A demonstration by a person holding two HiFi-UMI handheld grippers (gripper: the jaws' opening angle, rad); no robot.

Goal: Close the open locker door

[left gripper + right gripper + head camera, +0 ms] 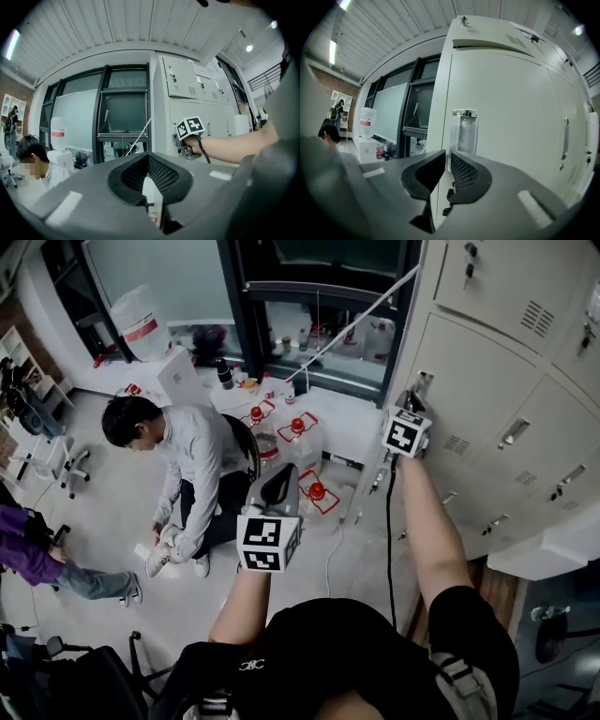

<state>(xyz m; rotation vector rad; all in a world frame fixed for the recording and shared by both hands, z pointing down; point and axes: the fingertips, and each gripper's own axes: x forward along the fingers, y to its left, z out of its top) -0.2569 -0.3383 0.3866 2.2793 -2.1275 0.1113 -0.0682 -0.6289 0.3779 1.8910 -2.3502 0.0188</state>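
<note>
The grey locker door belongs to a bank of lockers on the right and looks almost flush with its neighbours. Its metal handle sits by its left edge. My right gripper is raised to that edge just below the handle. In the right gripper view the door fills the right side, with the handle just above the jaws. The door's edge runs down into the narrow slit of my right gripper, which is shut on it. My left gripper hangs in the air away from the lockers; its jaws are shut on nothing.
A person crouches on the floor to the left. Water jugs with red caps stand below the dark window frame. Another person sits at the far left. A black office chair is at bottom left. A cable hangs from the right gripper.
</note>
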